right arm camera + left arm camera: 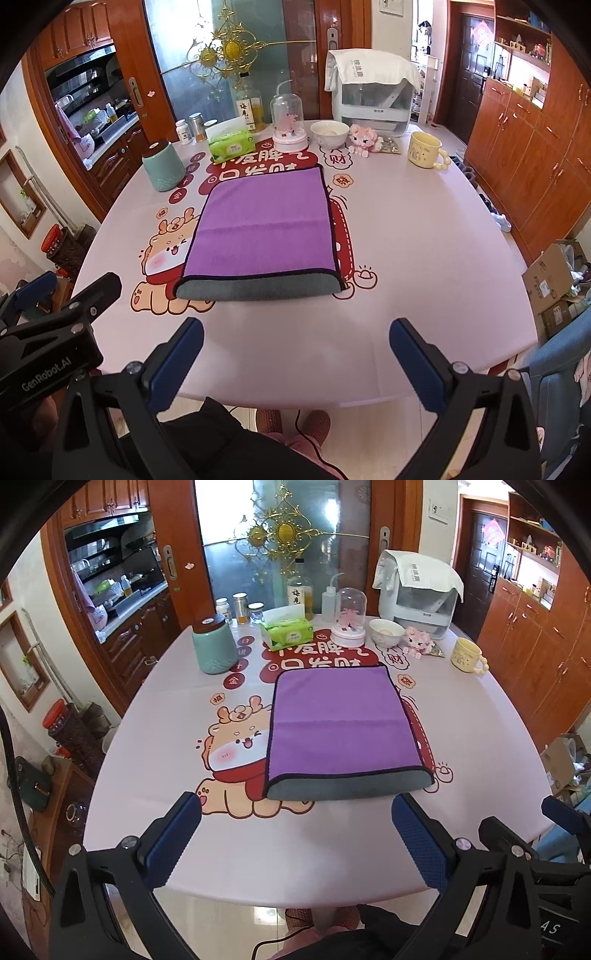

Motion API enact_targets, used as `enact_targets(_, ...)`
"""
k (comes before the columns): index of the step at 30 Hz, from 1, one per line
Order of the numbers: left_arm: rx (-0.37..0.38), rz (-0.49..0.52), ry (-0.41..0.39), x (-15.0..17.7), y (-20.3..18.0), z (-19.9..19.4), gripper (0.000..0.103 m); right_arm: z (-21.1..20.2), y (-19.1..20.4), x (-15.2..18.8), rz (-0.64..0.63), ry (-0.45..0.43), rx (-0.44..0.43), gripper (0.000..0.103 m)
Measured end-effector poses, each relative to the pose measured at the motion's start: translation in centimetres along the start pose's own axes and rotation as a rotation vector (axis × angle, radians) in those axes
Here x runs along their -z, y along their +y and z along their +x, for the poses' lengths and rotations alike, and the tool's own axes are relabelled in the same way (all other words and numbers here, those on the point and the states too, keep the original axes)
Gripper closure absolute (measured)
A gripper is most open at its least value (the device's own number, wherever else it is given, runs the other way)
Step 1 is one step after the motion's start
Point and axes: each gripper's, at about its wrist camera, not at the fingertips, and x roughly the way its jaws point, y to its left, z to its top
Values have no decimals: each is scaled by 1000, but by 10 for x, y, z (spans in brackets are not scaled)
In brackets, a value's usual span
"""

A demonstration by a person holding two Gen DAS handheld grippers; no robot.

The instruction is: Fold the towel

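A purple towel (340,723) with a grey underside lies folded flat on the pink table (295,849); its grey fold edge faces me. It also shows in the right wrist view (262,229). My left gripper (295,808) is open and empty, held above the table's near edge, just short of the towel's grey edge. My right gripper (295,328) is open and empty, a little further back from the towel. The left gripper's body shows at the left of the right wrist view.
At the far side stand a teal jar (214,646), a green tissue box (286,629), bottles, a glass dome (349,618), a white bowl (387,632), a pink plush toy (417,640), a yellow mug (467,657) and a white appliance (421,594). Wooden cabinets stand right.
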Motion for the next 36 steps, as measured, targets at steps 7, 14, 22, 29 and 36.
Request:
enact_targets(7, 37, 32, 24, 0, 8, 5, 1, -3, 8, 5, 22, 21, 27, 2)
enact_targets(14, 46, 80, 26, -7, 18, 13, 1, -7, 19, 6, 43, 8, 55, 3)
enact_targets(22, 69, 123, 74, -14, 31, 34, 1, -2, 19, 4, 82, -29, 43, 4)
enact_targets(29, 81, 119, 100, -21, 44, 56, 1, 18, 10, 0, 116, -6, 8, 7)
enact_targets(36, 82, 125, 147, -23, 48, 84, 1, 44, -7, -6, 111, 20, -25, 10)
